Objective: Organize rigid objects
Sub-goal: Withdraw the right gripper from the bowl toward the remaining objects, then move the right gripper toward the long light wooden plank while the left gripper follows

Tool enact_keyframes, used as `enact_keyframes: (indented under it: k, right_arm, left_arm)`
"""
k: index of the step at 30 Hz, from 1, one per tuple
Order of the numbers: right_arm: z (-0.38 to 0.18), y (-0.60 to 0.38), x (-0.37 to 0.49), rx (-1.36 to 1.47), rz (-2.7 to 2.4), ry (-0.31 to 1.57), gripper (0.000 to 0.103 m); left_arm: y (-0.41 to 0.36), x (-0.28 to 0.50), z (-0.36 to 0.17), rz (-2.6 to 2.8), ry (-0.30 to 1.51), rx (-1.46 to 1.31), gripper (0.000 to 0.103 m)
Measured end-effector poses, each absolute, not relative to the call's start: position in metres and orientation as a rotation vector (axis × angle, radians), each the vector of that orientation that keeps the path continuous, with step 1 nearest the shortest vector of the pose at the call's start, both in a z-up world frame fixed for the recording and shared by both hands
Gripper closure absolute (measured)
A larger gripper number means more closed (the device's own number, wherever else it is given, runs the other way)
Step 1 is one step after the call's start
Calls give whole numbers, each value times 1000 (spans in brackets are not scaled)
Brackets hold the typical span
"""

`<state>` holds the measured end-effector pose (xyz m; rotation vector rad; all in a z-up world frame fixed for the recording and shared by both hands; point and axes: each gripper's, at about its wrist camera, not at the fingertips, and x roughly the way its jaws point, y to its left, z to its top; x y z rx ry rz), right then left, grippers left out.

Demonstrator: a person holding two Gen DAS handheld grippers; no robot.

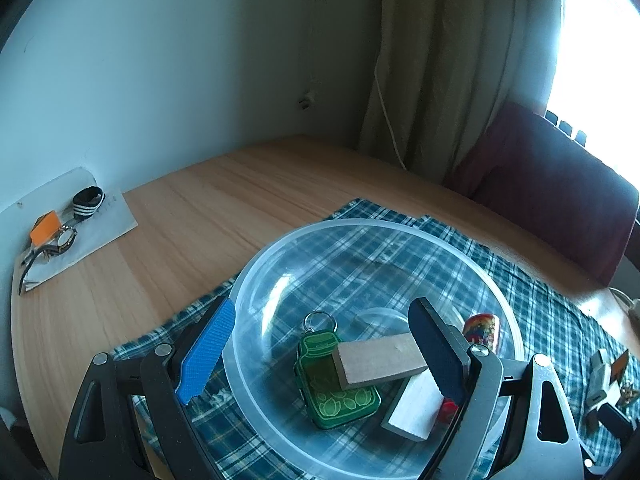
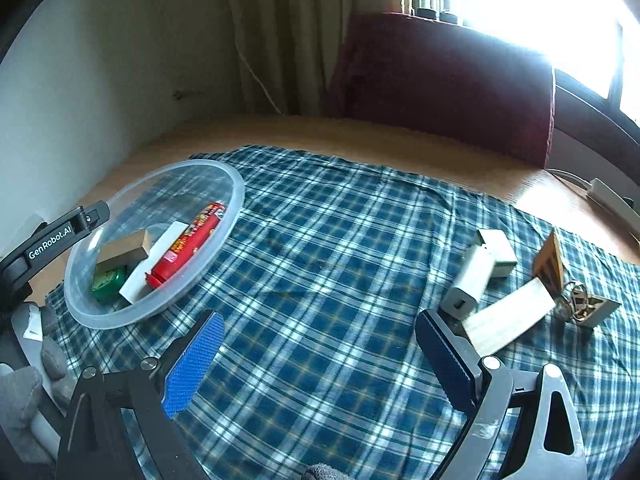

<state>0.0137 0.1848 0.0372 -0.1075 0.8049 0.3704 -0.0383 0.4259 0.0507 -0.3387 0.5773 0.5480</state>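
A clear plastic bowl (image 1: pixel 280 256) (image 2: pixel 236 200) sits on the plaid cloth. Inside lie a wooden block (image 1: pixel 380 364) (image 2: pixel 124 252), a white block (image 1: pixel 412 408) (image 2: pixel 154 258), a green bottle-shaped keychain (image 1: pixel 332 396) (image 2: pixel 106 280) and a red tube (image 2: pixel 188 244) (image 1: pixel 482 330). My left gripper (image 1: pixel 324 360) hovers open over the bowl with nothing between its fingers. My right gripper (image 2: pixel 320 364) is open above bare cloth. Just beyond its right finger lie a pale wooden block (image 2: pixel 508 316), a white charger (image 2: pixel 470 276), a white box (image 2: pixel 498 252), a small wooden wedge (image 2: pixel 550 264) and a metal keyring piece (image 2: pixel 584 304).
The plaid cloth (image 2: pixel 340 240) covers the near part of a wooden table (image 1: pixel 180 220). A paper sheet (image 1: pixel 108 224) by the wall holds an orange item (image 1: pixel 45 228), a watch (image 1: pixel 64 240) and a striped band (image 1: pixel 88 198). A dark red chair back (image 2: pixel 444 80) stands behind.
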Motion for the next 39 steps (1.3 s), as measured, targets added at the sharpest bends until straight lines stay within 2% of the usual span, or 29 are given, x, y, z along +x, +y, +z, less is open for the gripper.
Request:
enact_keyframes:
  k: [14,39]
  right_arm:
    - [36,155,13,-83,324,805,5]
    - [35,86,24,-3,201,809,5]
  left_arm:
    - [414,-37,49,554,582,-289,14]
    - [342,-22,54,428,609,-147,14]
